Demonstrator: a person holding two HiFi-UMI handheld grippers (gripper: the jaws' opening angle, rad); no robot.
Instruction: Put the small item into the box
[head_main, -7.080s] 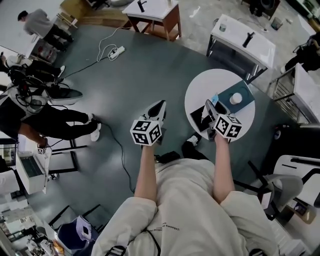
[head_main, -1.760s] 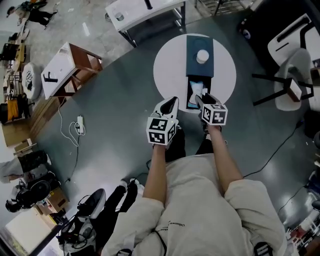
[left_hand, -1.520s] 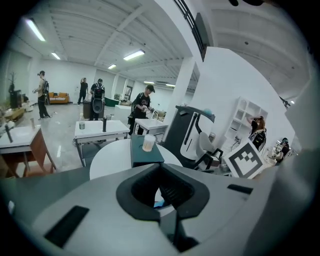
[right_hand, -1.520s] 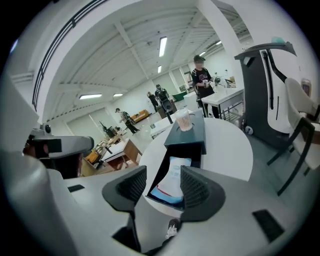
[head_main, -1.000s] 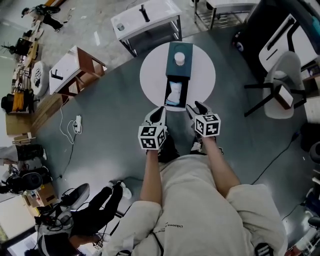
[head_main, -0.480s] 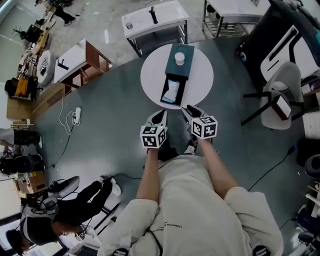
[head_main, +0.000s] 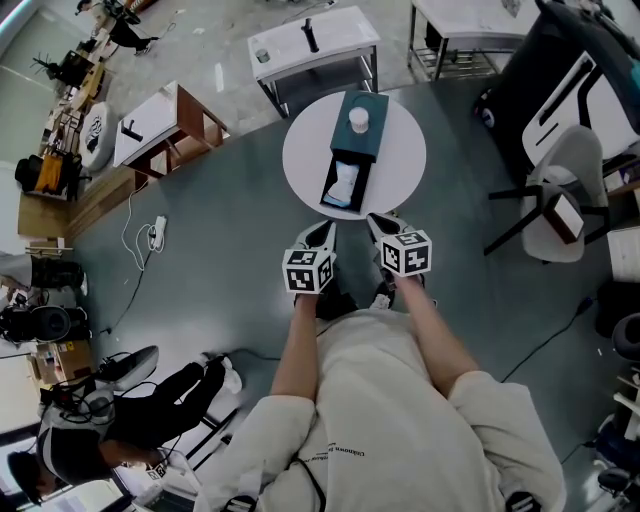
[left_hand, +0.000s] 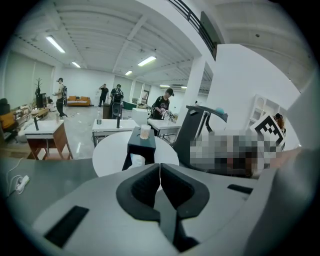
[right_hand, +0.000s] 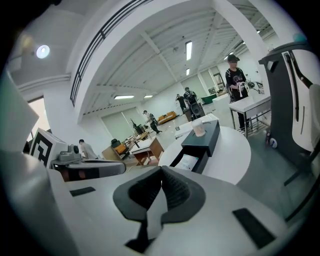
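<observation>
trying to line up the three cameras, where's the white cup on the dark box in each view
Head view: white cup at upper centre, on top of the dark box.
Left gripper view: white cup slightly left of centre, at mid height.
Right gripper view: white cup right of centre, at mid height.
Shared landmark: the round white table under the box, seen also in the left and right gripper views.

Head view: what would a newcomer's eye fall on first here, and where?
The round white table stands out against the dark floor, ahead of the person. On it lies a dark box with a white cup on top and a white packet in its open drawer. The left gripper and right gripper are shut and empty, short of the table.
</observation>
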